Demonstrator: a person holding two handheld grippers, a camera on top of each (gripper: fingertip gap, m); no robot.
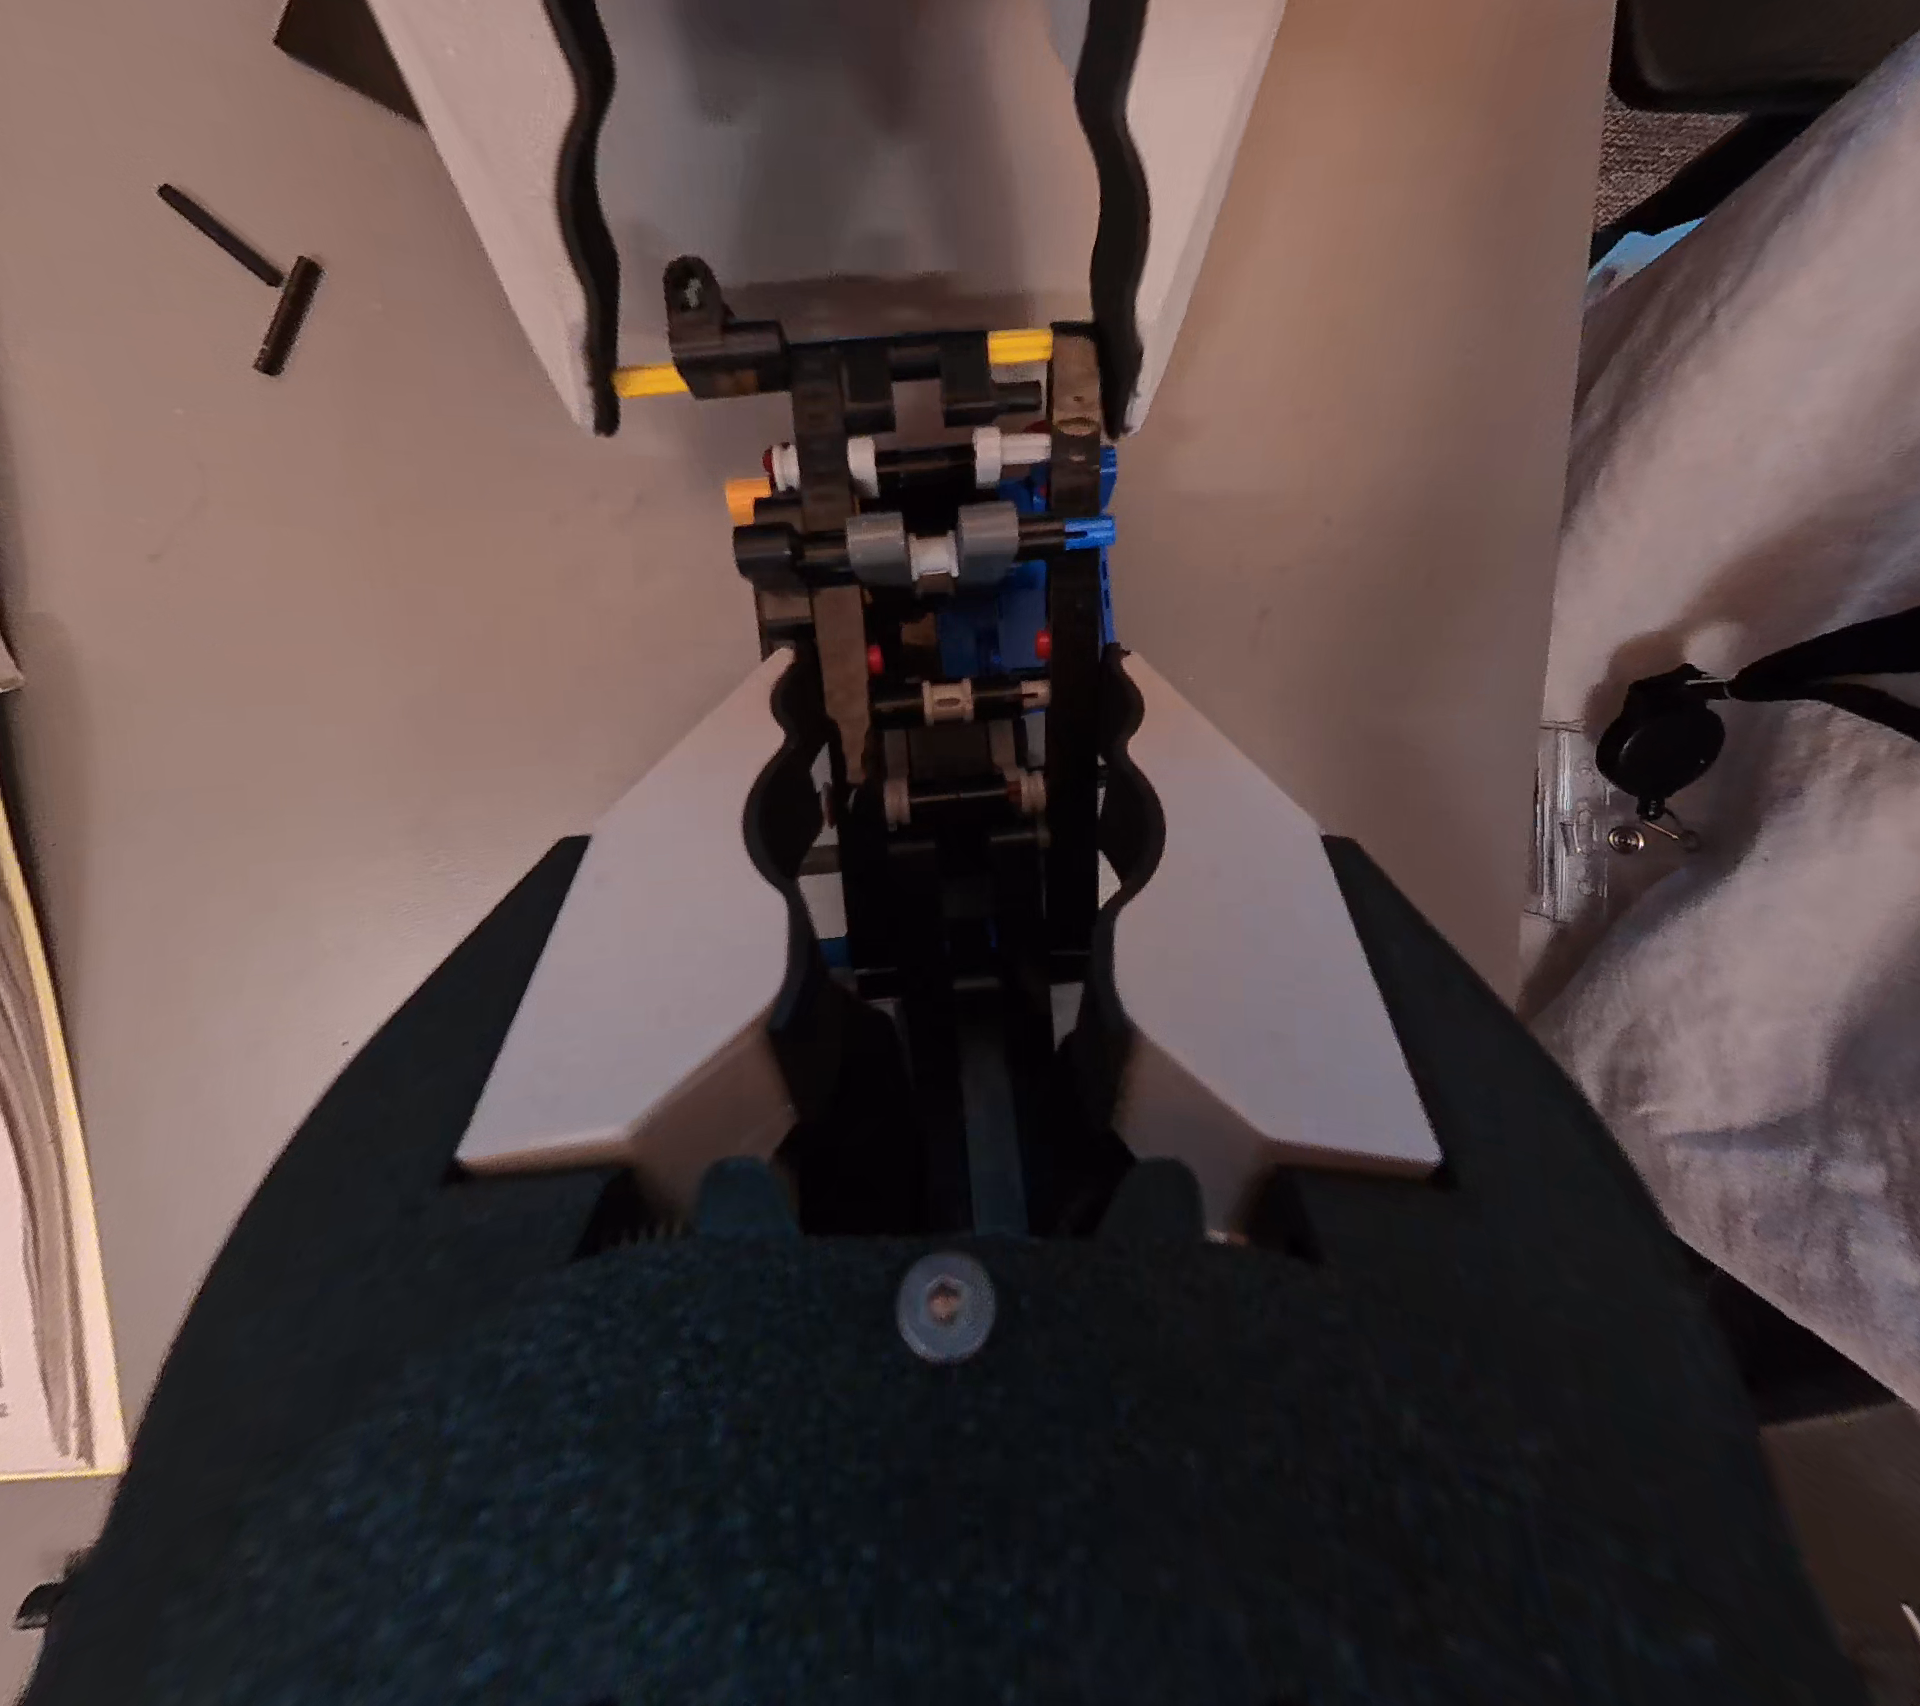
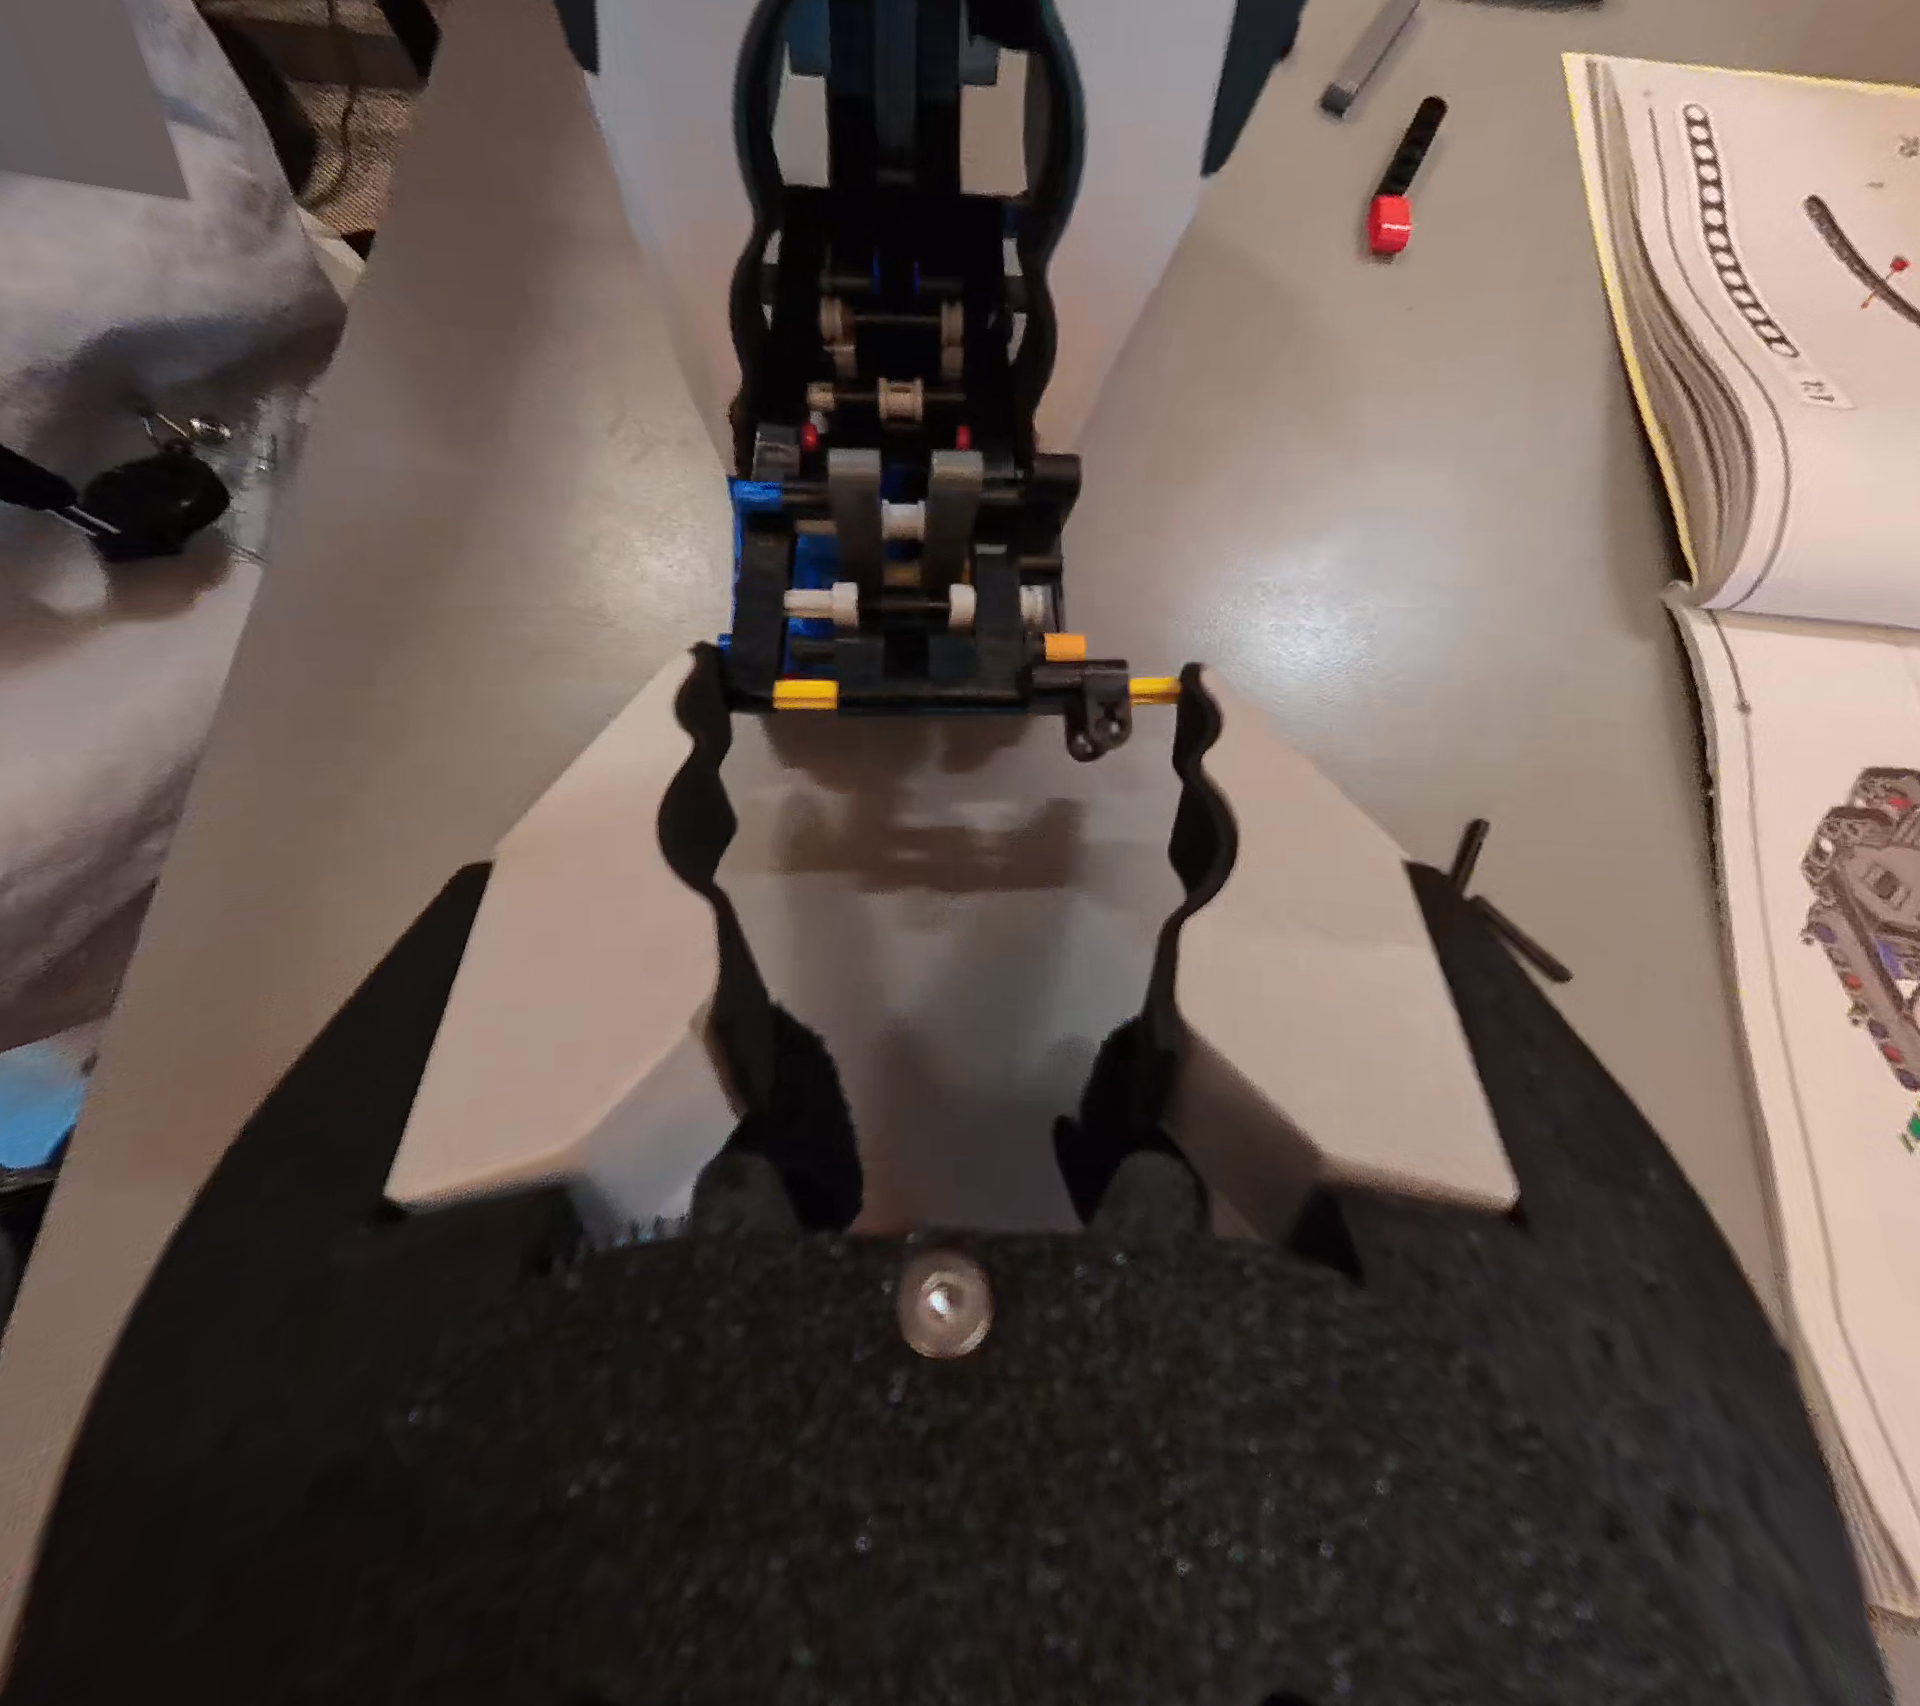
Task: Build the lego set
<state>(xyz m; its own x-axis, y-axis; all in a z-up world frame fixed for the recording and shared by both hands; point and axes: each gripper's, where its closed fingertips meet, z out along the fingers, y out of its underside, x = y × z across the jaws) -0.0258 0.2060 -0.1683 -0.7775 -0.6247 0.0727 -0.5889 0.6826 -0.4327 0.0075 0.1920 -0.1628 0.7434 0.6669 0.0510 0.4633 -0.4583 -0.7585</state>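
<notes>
A black lego build (image 2: 904, 555) is showing blue, yellow, white and grey parts; white-fingered grippers are wearing wavy black pads (image 2: 691, 783).

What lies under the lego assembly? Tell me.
Under the lego assembly only bare grey table shows, with the assembly's reflection. The left tongs clamp it; the right tongs bracket its yellow axle. Contact underneath is hidden.

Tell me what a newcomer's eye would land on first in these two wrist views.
The black, blue and yellow lego assembly at centre, clamped along its sides by the left claw. Facing it, the right claw brackets the yellow axle at the assembly's end. To the right lies the open instruction booklet, with a red-tipped black piece beside it.
</notes>
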